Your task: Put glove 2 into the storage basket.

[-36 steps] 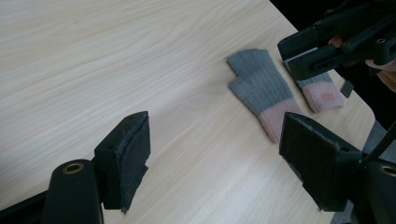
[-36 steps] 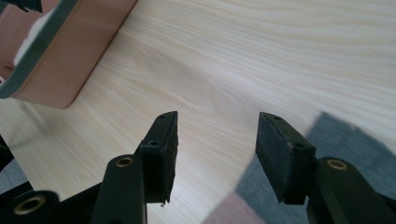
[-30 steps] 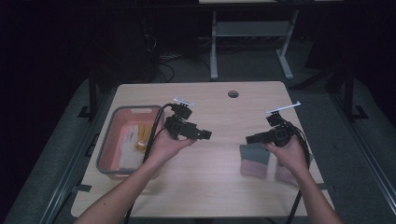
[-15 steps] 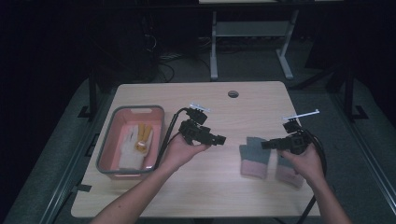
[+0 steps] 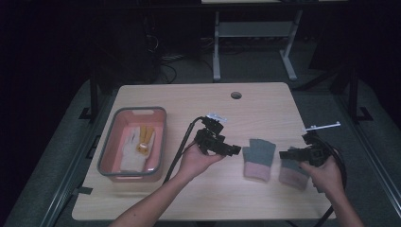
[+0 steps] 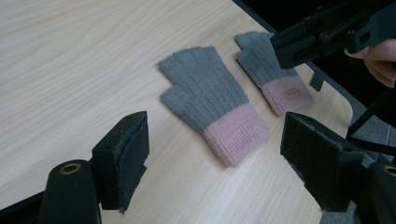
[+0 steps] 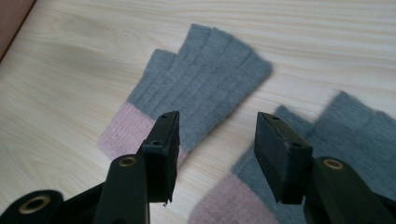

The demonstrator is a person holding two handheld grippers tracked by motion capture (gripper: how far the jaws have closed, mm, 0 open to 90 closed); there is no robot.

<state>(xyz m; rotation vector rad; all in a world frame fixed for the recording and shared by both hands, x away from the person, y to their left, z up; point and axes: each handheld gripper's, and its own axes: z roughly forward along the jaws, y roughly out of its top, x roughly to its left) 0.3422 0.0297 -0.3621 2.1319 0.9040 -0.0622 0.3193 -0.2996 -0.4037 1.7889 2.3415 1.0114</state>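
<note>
We see two ribbed knit gloves, grey with pink cuffs, lying flat side by side on the pale wood-grain surface; our left gripper and right gripper, felt-padded, hover wide open, empty

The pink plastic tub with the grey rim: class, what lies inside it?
Inside the pink plastic tub with the grey rim lies a white work glove with yellow fingers. Whatever lies beneath it is covered.
</note>
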